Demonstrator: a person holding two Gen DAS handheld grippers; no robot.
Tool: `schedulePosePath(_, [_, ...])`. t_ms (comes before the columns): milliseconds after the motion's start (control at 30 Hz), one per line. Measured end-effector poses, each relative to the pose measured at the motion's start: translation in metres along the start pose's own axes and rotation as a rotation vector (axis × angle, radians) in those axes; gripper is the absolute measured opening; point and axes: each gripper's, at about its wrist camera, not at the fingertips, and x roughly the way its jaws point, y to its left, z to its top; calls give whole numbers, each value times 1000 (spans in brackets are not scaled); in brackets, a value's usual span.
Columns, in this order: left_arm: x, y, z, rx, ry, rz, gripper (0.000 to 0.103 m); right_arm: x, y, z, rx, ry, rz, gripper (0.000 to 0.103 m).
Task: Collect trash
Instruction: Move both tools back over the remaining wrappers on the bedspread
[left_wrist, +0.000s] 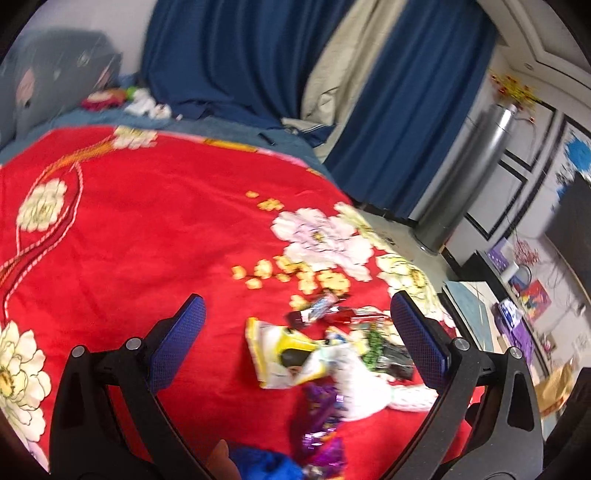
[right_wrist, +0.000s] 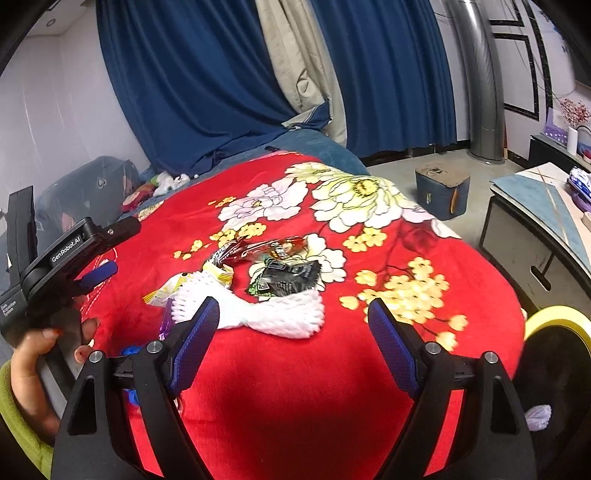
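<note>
The left hand-held gripper (left_wrist: 295, 317) hangs over the red floral blanket (left_wrist: 147, 236) with its two blue-padded fingers (left_wrist: 177, 343) spread wide and nothing between them. The right hand-held gripper (right_wrist: 293, 325) is likewise spread wide and empty, its blue pads (right_wrist: 393, 347) low over the same blanket (right_wrist: 295, 398).

The trash lies in one loose heap on the blanket, and the white foam netting sleeve (right_wrist: 266, 314) serves as its landmark. In the right wrist view the right gripper's left finger overlaps the near edge of this sleeve. Just beyond the sleeve lies a black crumpled snack wrapper with green edging (right_wrist: 286, 278). Farther beyond it sit a red and silver candy wrapper (right_wrist: 273, 247) and a striped silver wrapper (right_wrist: 225, 253). To the left of the sleeve, touching it, is a white and yellow snack bag (right_wrist: 218, 275). A purple foil wrapper (right_wrist: 166, 321) peeks out at the sleeve's left end.

In the left wrist view the same heap sits between the fingers, toward the right one: the white and yellow bag (left_wrist: 284, 354), the netting sleeve (left_wrist: 369, 391), the black wrapper (left_wrist: 391, 360), the red wrapper (left_wrist: 332, 315), and purple foil (left_wrist: 325, 417) nearer the camera. A blue crumpled piece (left_wrist: 266, 465) lies at the bottom edge.

To the right of the sleeve, off the blanket's edge, stands a bin with a yellow rim (right_wrist: 554, 321); its dark inside holds a pale scrap (right_wrist: 537, 417), too dim to identify. A blue box with a worn brown top (right_wrist: 441, 192) stands on the floor beyond.
</note>
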Motion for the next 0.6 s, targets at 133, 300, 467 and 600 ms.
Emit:
schedulePosePath(133, [14, 19, -1, -54, 64, -11, 92, 19, 2, 3, 15, 27, 6, 80])
schedulePosePath(300, [32, 33, -11, -116, 159, -45, 91, 43, -2, 2, 45, 68, 2, 80])
schedulePosePath(467, [40, 30, -19, -119, 204, -73, 76, 61, -13, -4, 100, 123, 19, 77])
schedulePosePath(600, [46, 27, -25, -113, 229, -78, 61, 68, -19, -11, 122, 145, 36, 65])
